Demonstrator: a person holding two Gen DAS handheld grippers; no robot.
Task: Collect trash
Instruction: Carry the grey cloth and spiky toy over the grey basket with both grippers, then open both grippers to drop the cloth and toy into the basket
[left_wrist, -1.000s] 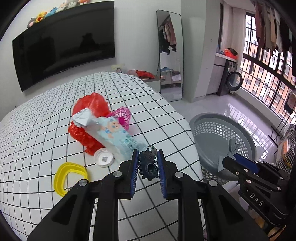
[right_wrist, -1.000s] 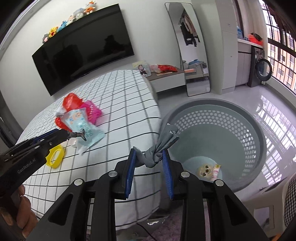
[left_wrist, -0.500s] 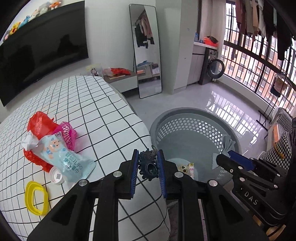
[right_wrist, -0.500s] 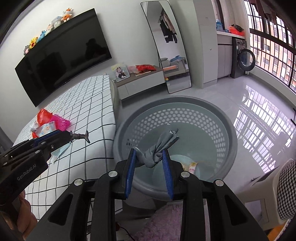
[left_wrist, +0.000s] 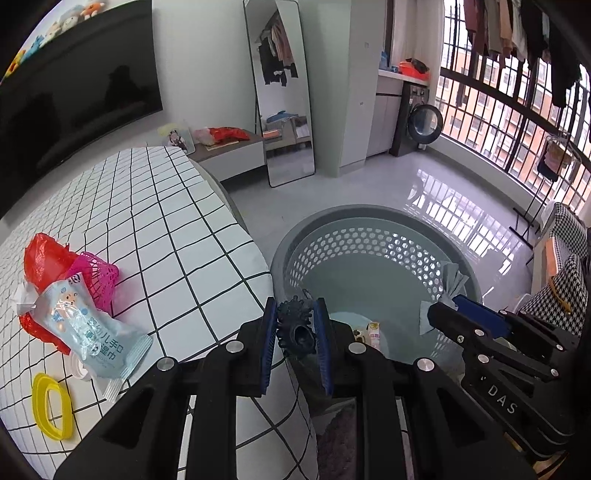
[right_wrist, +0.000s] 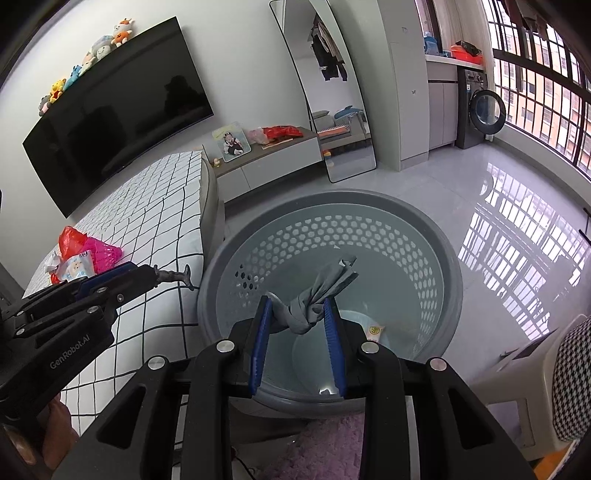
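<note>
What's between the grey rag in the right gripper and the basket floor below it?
Nothing: in the right wrist view the grey rag hangs over bare basket floor, beside one small packet.

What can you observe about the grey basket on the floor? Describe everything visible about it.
The grey basket is round, looks like plastic, with a smooth wide rim and walls pierced by rows of holes. It stands upright on the glossy floor beside the checked bed. Inside, on its solid bottom, lies a small wrapper. The right tool holds a knotted grey cloth over its opening.
</note>
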